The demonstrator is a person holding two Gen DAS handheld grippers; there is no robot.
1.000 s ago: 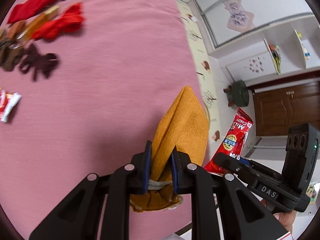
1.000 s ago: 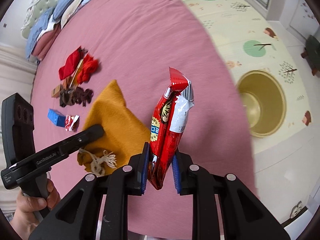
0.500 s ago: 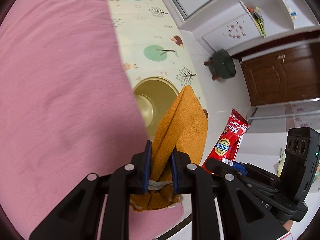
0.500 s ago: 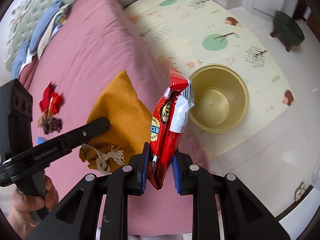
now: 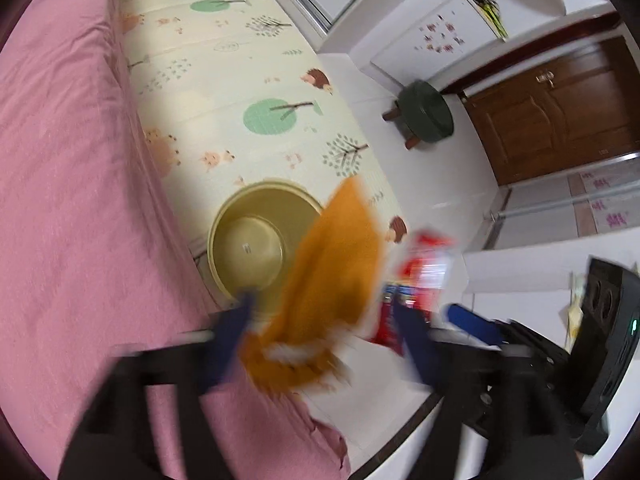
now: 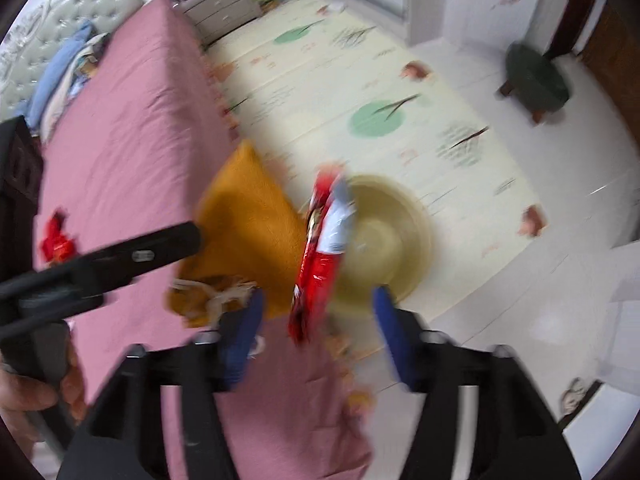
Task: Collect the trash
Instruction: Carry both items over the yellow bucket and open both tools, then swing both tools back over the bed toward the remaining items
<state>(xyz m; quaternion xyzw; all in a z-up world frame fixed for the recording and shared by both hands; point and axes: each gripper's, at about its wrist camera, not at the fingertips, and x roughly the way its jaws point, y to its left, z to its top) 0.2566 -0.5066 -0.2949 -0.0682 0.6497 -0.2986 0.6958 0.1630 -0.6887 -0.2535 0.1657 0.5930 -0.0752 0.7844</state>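
Note:
My left gripper (image 5: 320,332) is open; the orange drawstring pouch (image 5: 332,280) hangs loose and blurred between its spread fingers, above the gold round bin (image 5: 256,240) on the floor mat. My right gripper (image 6: 318,320) is open too; the red candy packet (image 6: 322,256) is free between its fingers, in front of the bin (image 6: 384,236). The pouch (image 6: 248,232) also shows in the right wrist view, with the left gripper's finger (image 6: 132,256) beside it. The packet (image 5: 424,264) appears blurred in the left wrist view.
The pink bed (image 5: 68,184) fills the left side, its edge next to the bin. Red wrappers (image 6: 56,240) lie on the bed. A green stool (image 5: 424,112) stands near the brown door (image 5: 560,112). A patterned play mat (image 5: 224,72) covers the floor.
Both grippers have opened and let go of the pouch and the candy packet, which now drop blurred toward the bin. Both views have swung further from the bed toward the floor.

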